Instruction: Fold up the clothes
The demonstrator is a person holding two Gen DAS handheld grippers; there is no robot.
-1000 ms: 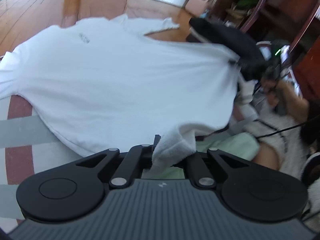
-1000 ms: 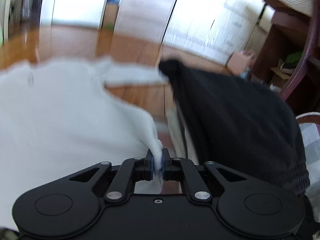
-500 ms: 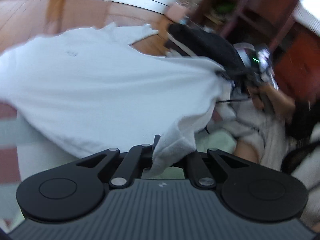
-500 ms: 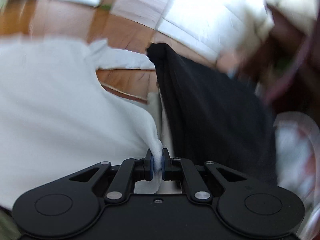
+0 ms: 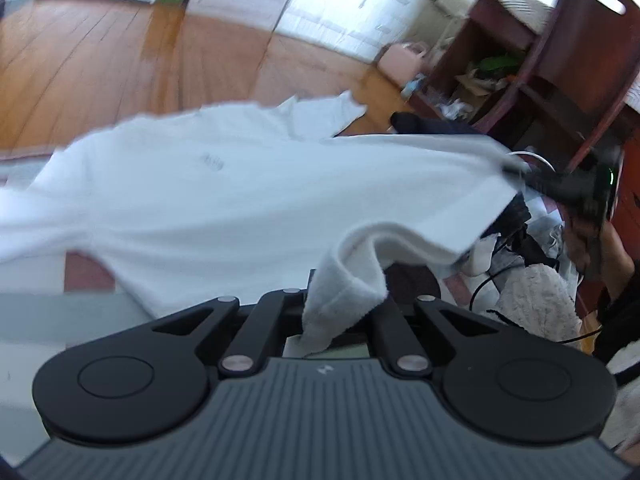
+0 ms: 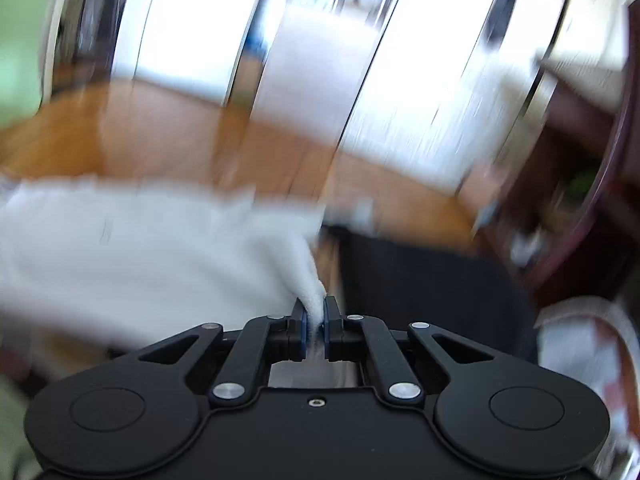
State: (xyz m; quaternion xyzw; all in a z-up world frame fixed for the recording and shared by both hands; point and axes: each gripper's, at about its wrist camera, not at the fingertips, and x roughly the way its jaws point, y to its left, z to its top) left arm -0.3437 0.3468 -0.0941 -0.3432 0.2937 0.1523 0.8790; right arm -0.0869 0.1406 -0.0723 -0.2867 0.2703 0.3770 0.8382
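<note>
left wrist view: left gripper (image 5: 344, 304) with jaws clenched on a bunched hem corner of the white shirt (image 5: 224, 184), lifted and stretched over the wooden floor (image 5: 120, 60); right gripper (image 5: 560, 184) seen far right, pinching the other corner. blurred.

right wrist view: right gripper (image 6: 315, 322) with jaws nearly closed, grasping a shirt (image 6: 140, 248) corner; dark garment (image 6: 420, 280) just beside. heavily blurred.

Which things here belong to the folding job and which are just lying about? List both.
In the job:
- white shirt, its hem pinched at two places
- left tongs, shut on the shirt
- right tongs, shut on the shirt

Lying about:
- black garment beside the shirt
- wooden shelf
- pink bag
- fluffy cloth
</note>
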